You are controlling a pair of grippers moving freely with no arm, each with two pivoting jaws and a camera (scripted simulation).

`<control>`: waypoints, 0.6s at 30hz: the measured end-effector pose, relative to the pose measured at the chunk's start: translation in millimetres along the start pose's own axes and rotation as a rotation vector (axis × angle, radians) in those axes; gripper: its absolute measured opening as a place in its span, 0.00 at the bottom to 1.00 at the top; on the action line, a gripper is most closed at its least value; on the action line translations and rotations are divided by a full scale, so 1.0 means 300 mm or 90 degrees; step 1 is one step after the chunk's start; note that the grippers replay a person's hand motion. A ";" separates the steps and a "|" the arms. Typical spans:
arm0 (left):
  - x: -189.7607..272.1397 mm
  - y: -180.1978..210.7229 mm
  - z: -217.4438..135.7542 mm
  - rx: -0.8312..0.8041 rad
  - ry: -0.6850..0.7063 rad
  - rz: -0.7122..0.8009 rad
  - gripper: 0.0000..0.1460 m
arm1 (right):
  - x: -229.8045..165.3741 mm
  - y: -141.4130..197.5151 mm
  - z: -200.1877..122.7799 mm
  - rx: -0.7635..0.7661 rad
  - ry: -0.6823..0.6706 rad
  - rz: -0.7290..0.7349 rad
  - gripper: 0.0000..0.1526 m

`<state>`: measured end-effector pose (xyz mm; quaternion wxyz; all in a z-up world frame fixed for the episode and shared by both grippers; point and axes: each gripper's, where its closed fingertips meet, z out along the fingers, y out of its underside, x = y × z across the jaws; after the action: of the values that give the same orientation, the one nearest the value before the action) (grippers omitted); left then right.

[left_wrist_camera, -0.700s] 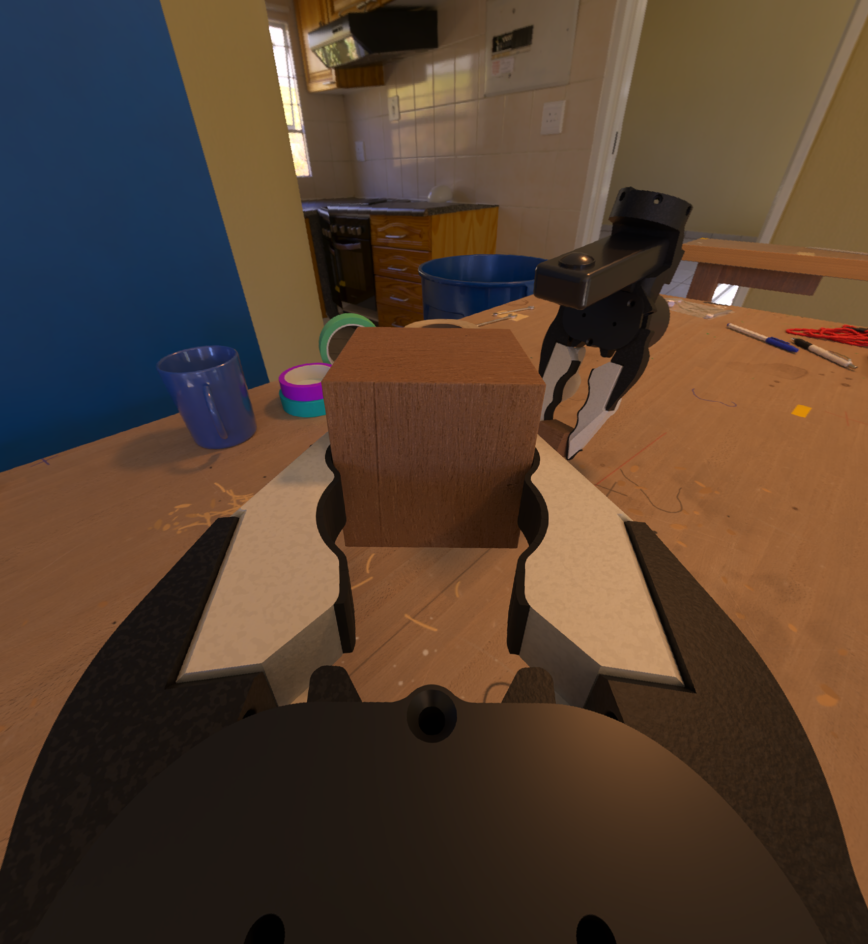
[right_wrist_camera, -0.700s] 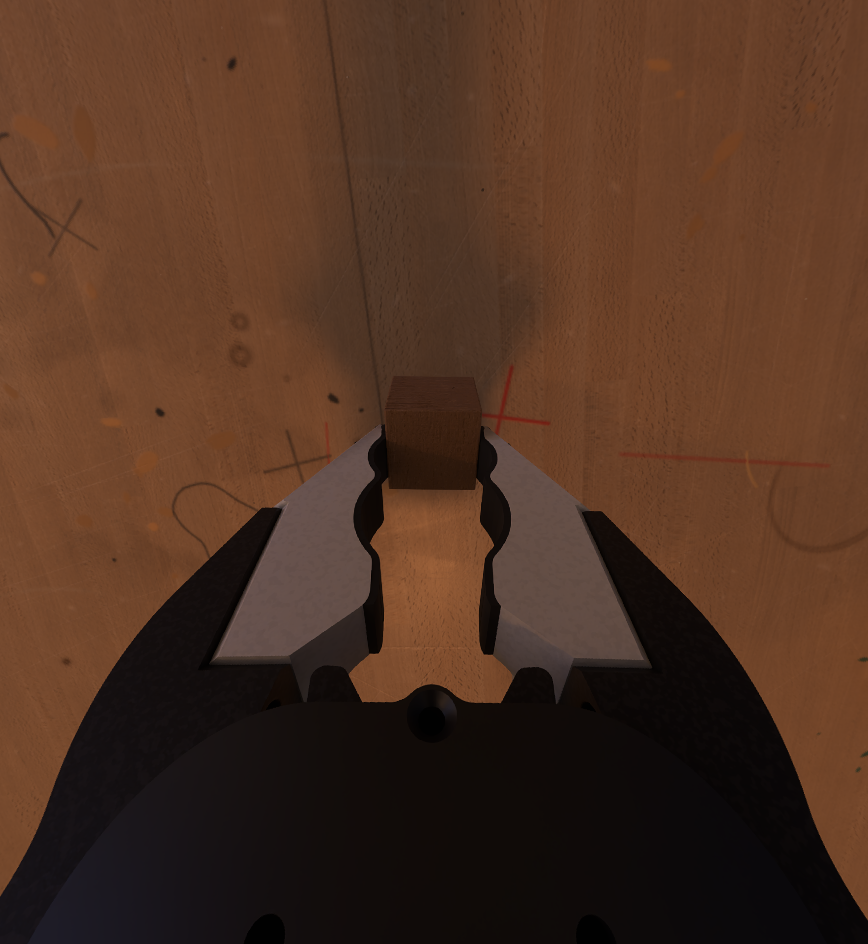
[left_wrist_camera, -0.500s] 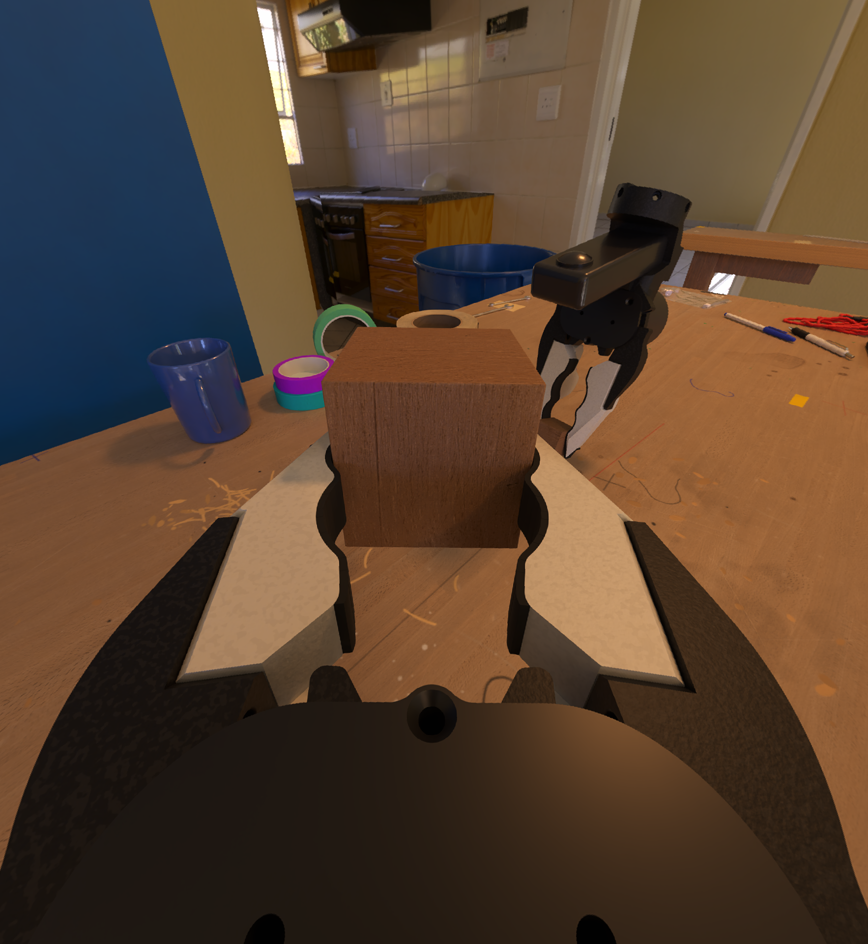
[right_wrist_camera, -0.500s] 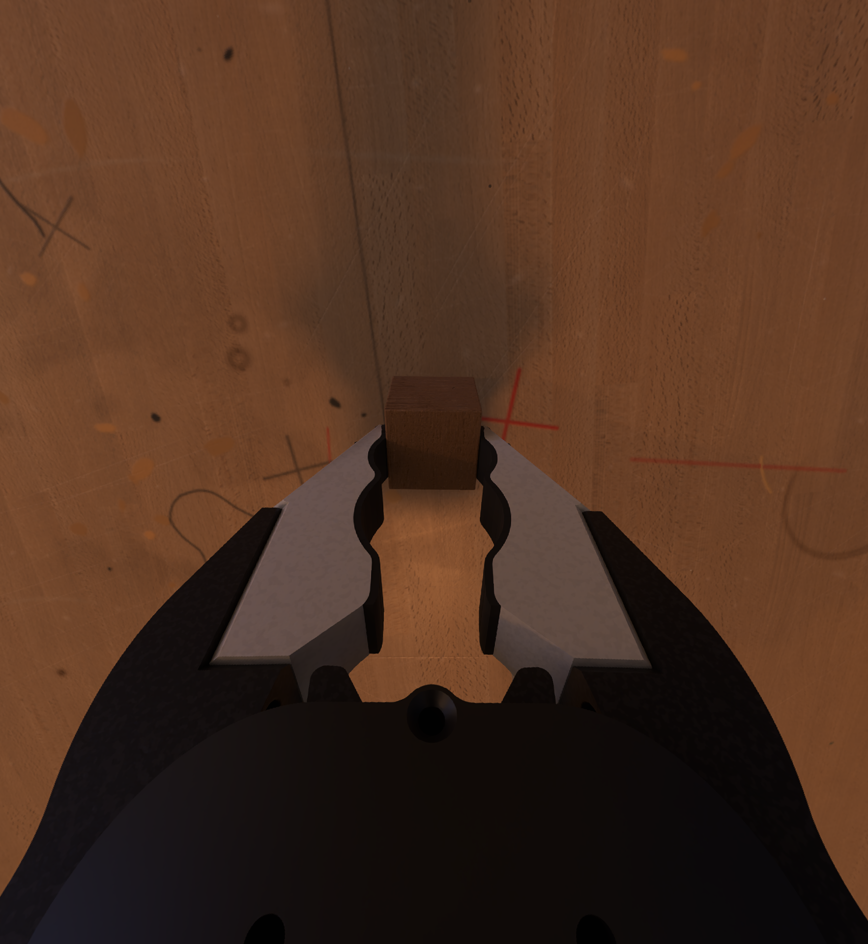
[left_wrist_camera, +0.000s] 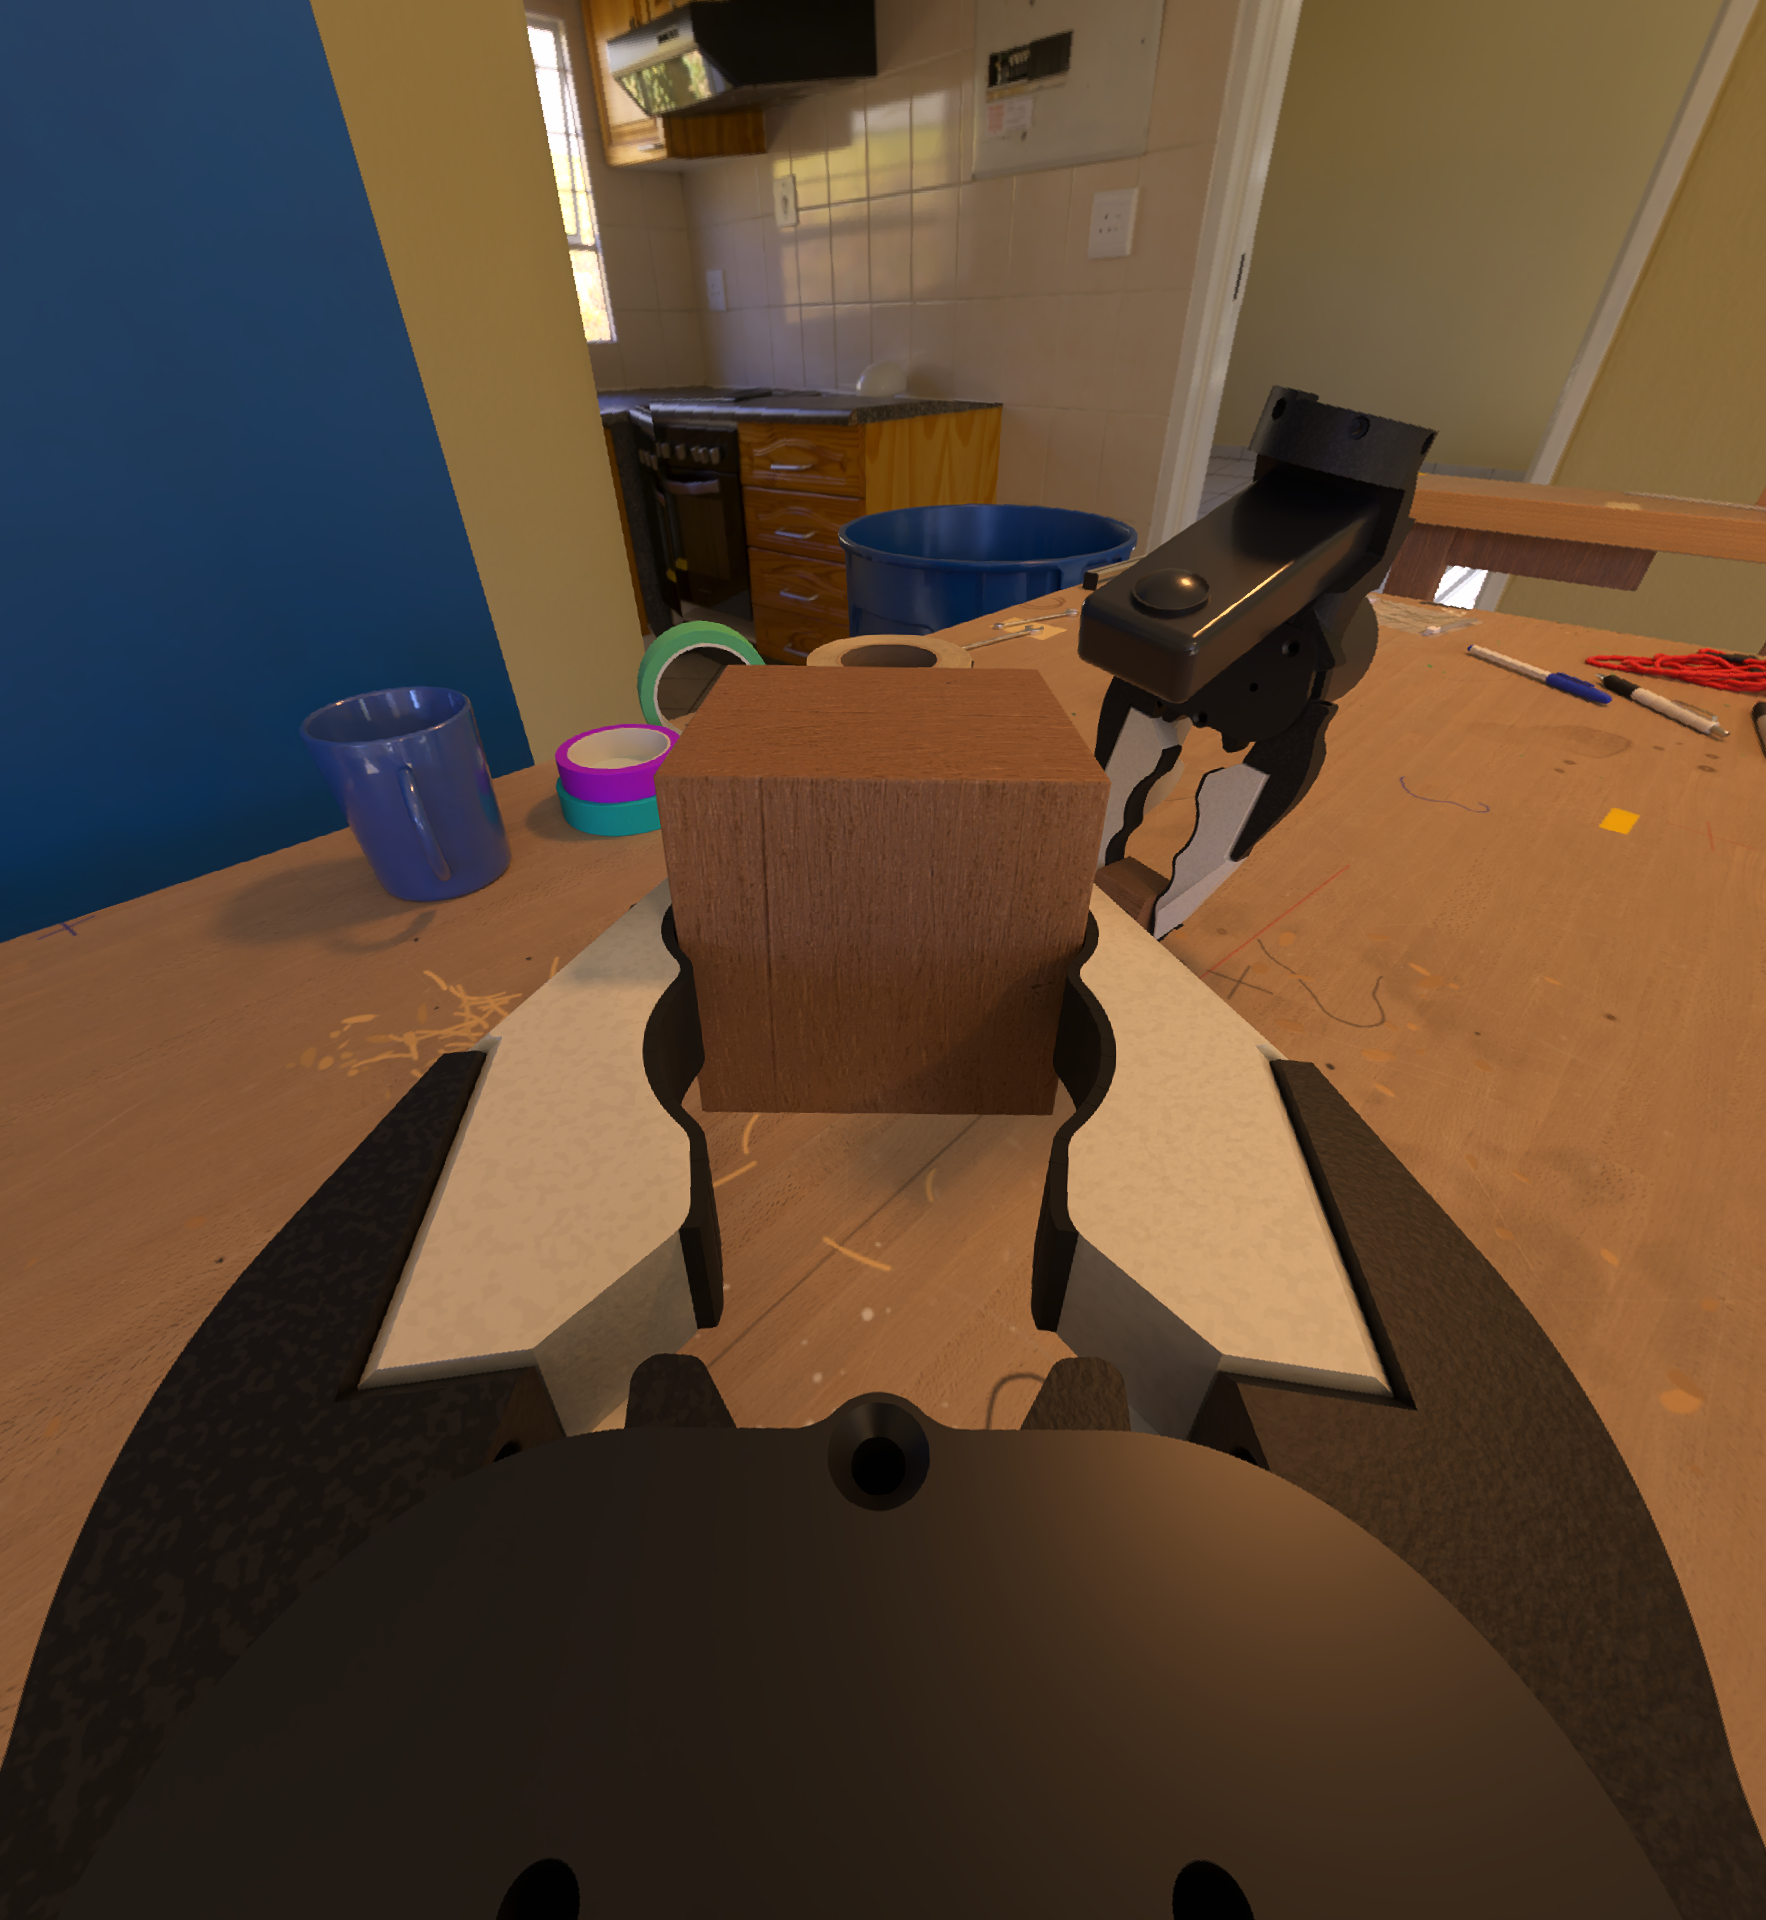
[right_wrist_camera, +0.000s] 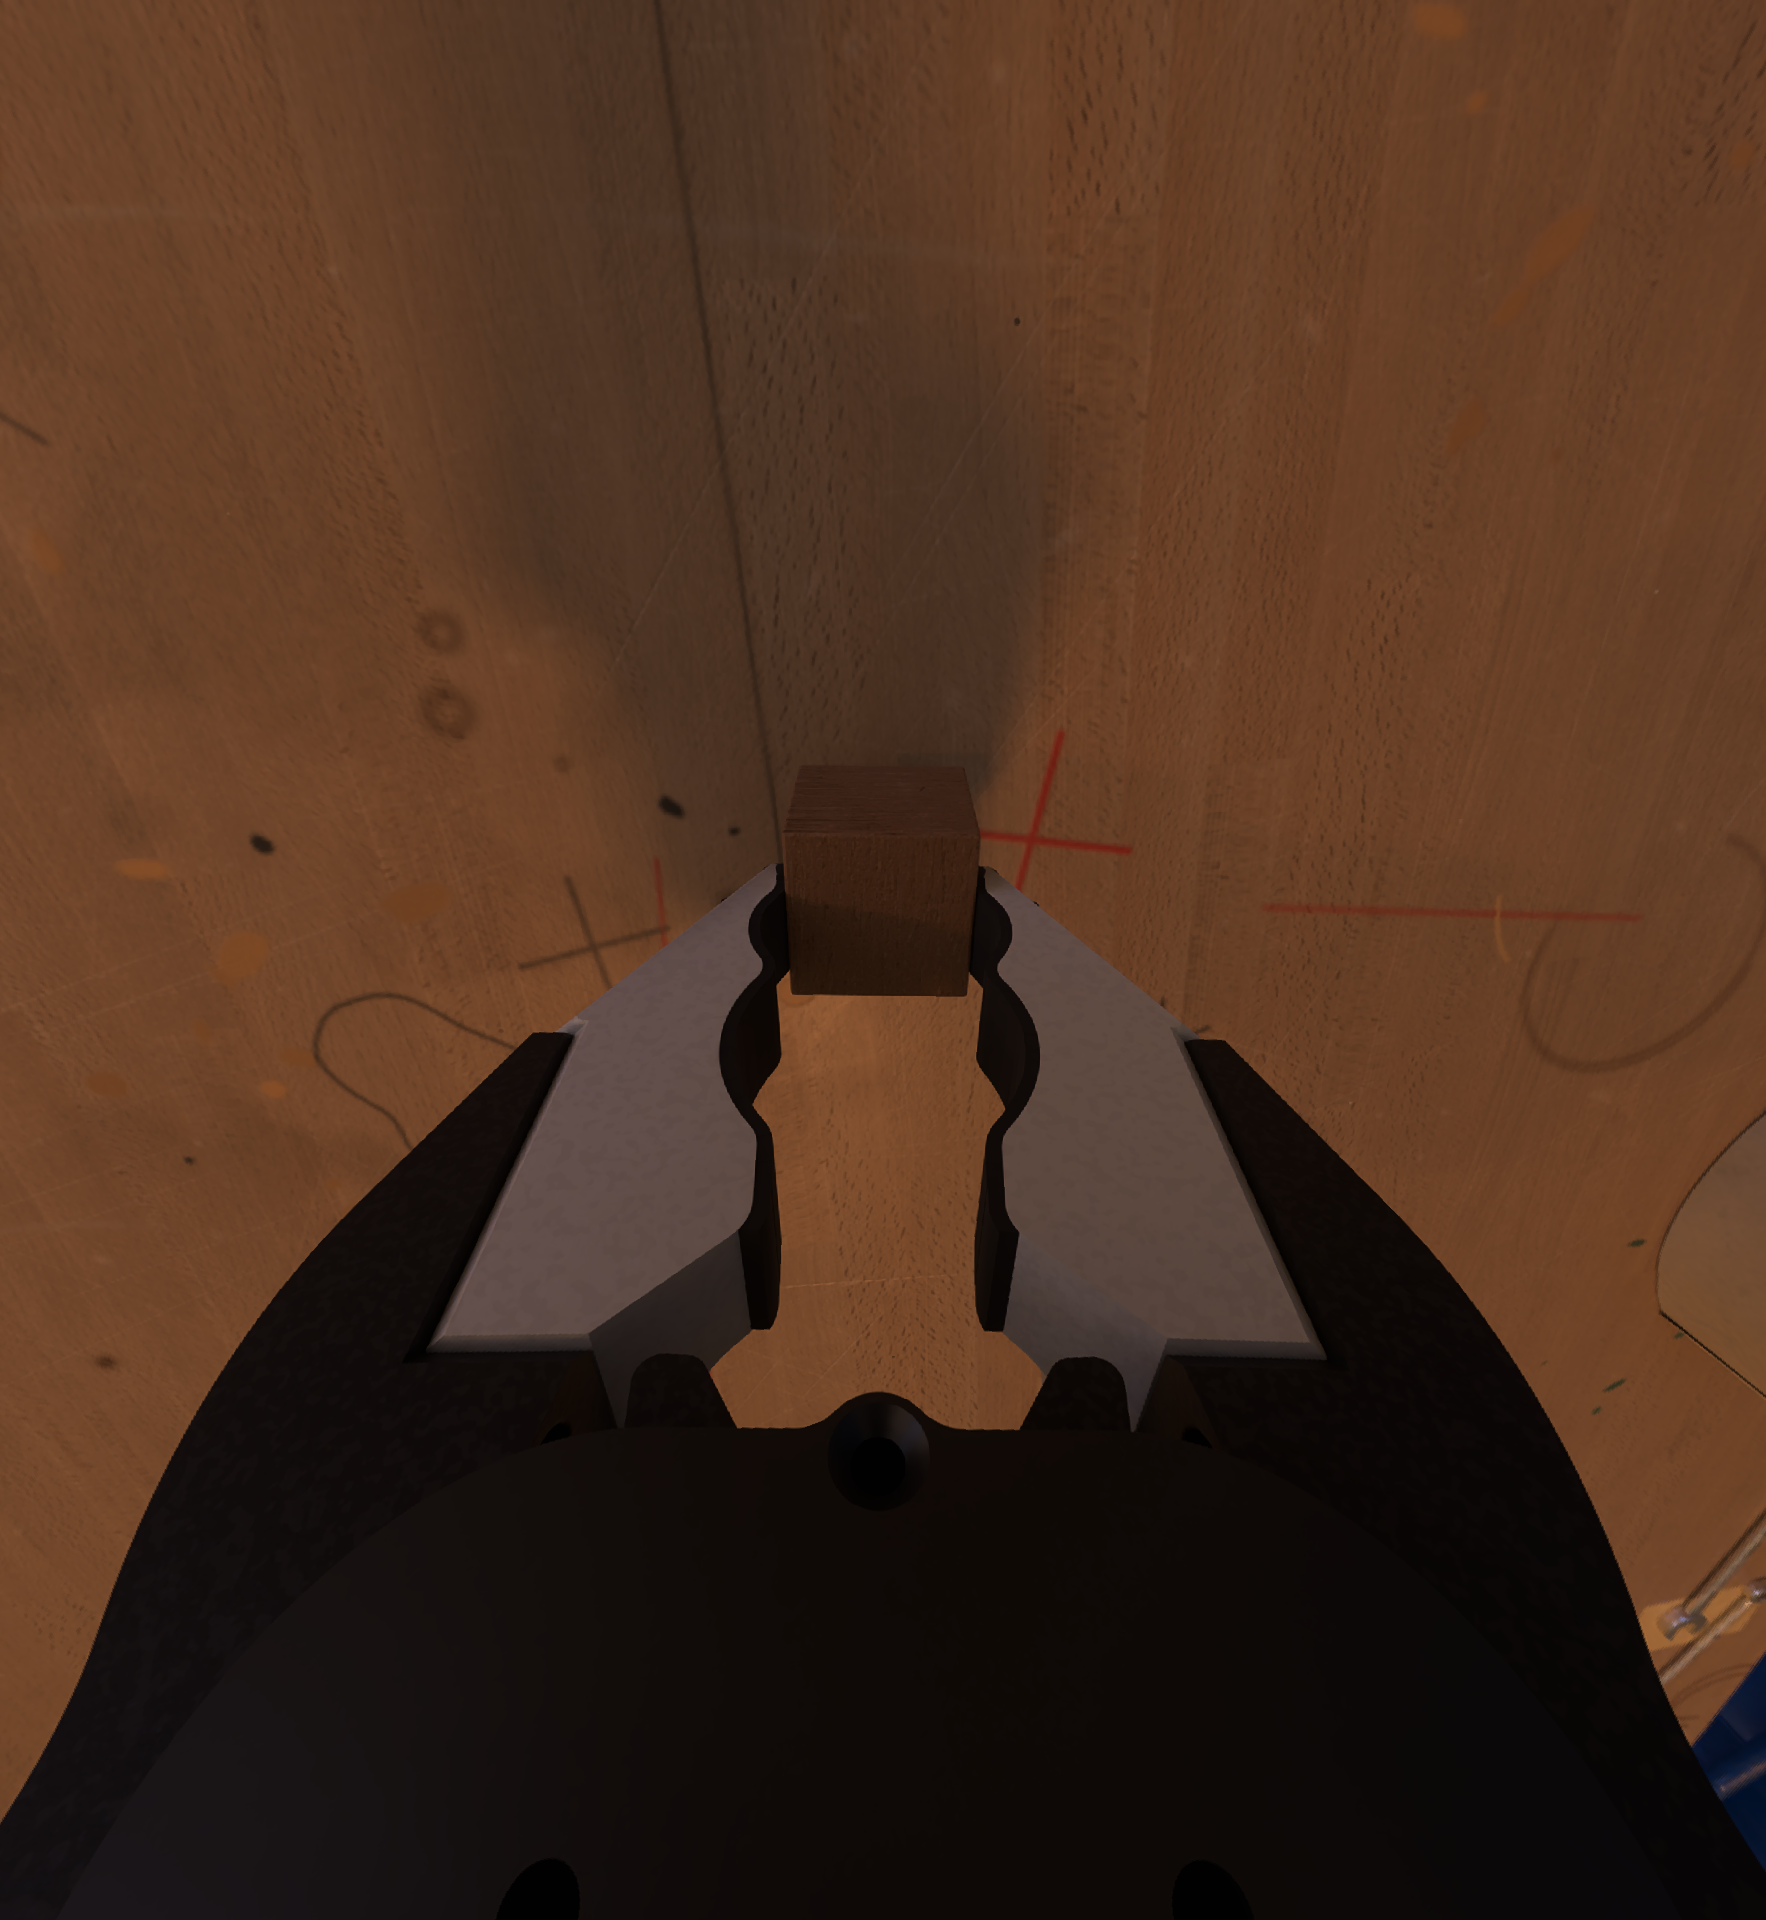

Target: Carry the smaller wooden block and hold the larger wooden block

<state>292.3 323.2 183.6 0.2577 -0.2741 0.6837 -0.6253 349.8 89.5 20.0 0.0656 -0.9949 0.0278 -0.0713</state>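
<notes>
In the left wrist view my left gripper [left_wrist_camera: 879, 935] is shut on the larger wooden block [left_wrist_camera: 879, 894], a brown cube held a little above the wooden table [left_wrist_camera: 1481, 1091]. In the right wrist view my right gripper [right_wrist_camera: 879, 894] points straight down and is shut on the smaller wooden block [right_wrist_camera: 877, 883], held above the table [right_wrist_camera: 1274, 416]. The right gripper also shows in the left wrist view [left_wrist_camera: 1185, 862], just right of and behind the larger block, with a corner of the smaller block [left_wrist_camera: 1133, 891] between its fingers.
A blue mug [left_wrist_camera: 411, 790] stands at the left. Purple and teal tape rolls [left_wrist_camera: 614, 779], a green roll [left_wrist_camera: 697, 665] and a tan roll [left_wrist_camera: 884, 657] lie behind the block. Pens [left_wrist_camera: 1606, 691] and a red cord [left_wrist_camera: 1720, 675] lie far right. A blue bin [left_wrist_camera: 983, 561] stands past the table edge.
Both grippers have risen a little with their blocks; the table marks under the right gripper have spread outward, and a grey disc and a metal tool have come into view at its lower right.
</notes>
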 end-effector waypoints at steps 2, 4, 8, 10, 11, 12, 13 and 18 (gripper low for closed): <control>0.003 0.000 0.000 -0.001 0.002 0.004 0.46 | -0.001 0.001 0.003 -0.007 -0.002 -0.001 0.22; 0.004 0.001 0.000 -0.002 0.003 0.005 0.46 | -0.002 0.002 0.007 -0.006 -0.016 0.005 0.22; 0.002 0.009 0.007 -0.003 0.009 -0.001 0.46 | -0.003 0.003 0.012 -0.026 -0.033 0.005 0.22; 0.001 0.014 0.011 -0.005 0.012 -0.004 0.46 | -0.003 0.004 0.014 -0.030 -0.041 0.007 0.22; 0.001 0.015 0.013 -0.005 0.014 -0.006 0.46 | -0.003 0.004 0.015 -0.031 -0.044 0.006 0.22; 0.001 0.016 0.014 -0.005 0.016 -0.006 0.46 | -0.003 0.004 0.015 -0.035 -0.045 0.004 0.22; 0.002 0.017 0.015 -0.005 0.017 -0.006 0.46 | -0.003 0.005 0.016 -0.040 -0.045 0.002 0.22; 0.003 0.022 0.019 -0.006 0.021 -0.008 0.46 | -0.003 0.004 0.018 -0.060 -0.040 0.004 0.22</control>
<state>295.4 318.9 176.6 0.2415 -0.2693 0.6893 -0.6277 349.6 89.0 14.5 0.0195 -0.9986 0.0320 -0.0381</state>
